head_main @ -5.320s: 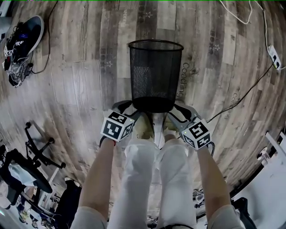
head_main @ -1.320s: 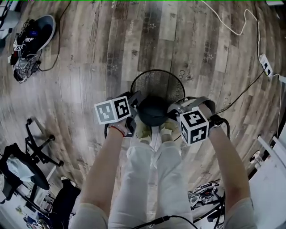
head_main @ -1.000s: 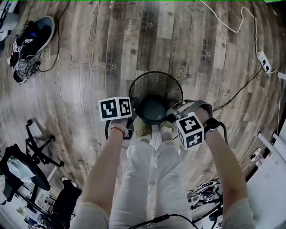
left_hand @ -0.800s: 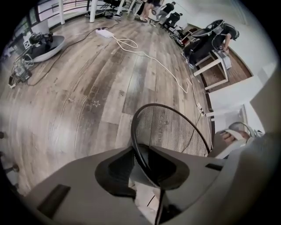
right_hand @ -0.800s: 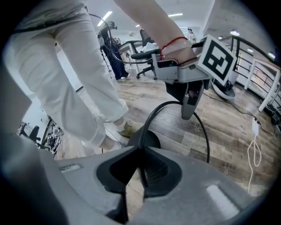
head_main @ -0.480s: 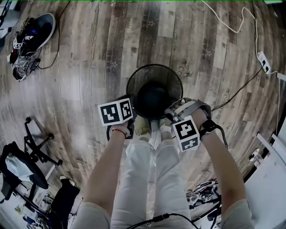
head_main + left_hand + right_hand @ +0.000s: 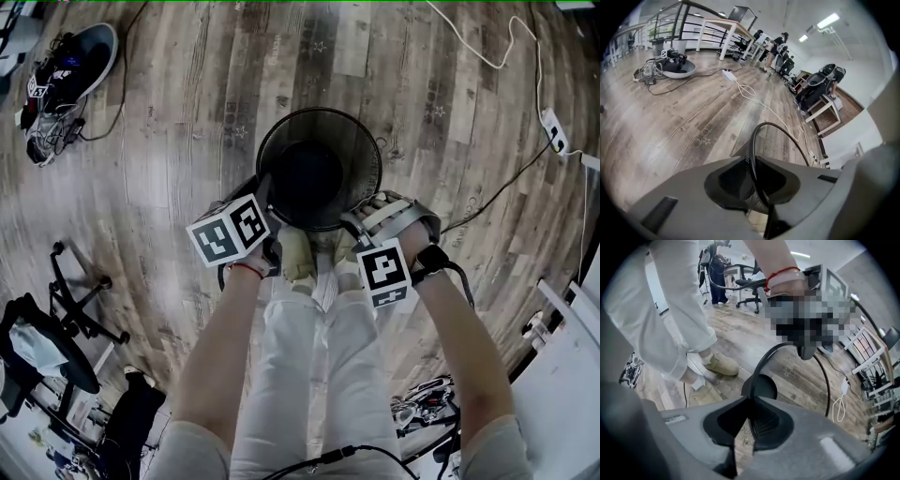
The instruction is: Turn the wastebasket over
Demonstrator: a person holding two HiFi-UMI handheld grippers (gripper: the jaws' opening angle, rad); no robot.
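The black mesh wastebasket point(image 7: 361, 155) hangs just above the wooden floor with its open mouth toward me, its dark bottom visible inside. My left gripper point(image 7: 266, 195) grips the rim on the near left. Its jaws have just been closing, and the rim wire point(image 7: 757, 173) runs between them with the mesh wall point(image 7: 780, 145) beyond. My right gripper point(image 7: 355, 221) is shut on the near right rim. In the right gripper view the rim point(image 7: 751, 399) passes between the jaws point(image 7: 746, 414), and the left gripper shows across the basket.
The person's beige shoes point(image 7: 298, 258) stand right under the basket's near edge. A round device with cables point(image 7: 56, 70) lies at the far left, a power strip point(image 7: 556, 131) with a white cable at the far right. A chair base point(image 7: 84, 319) sits lower left.
The basket has swung from bottom-toward-me to mouth-toward-me and shifted a little away from the feet. Both grippers followed on its rim; the left one rose and tilted.
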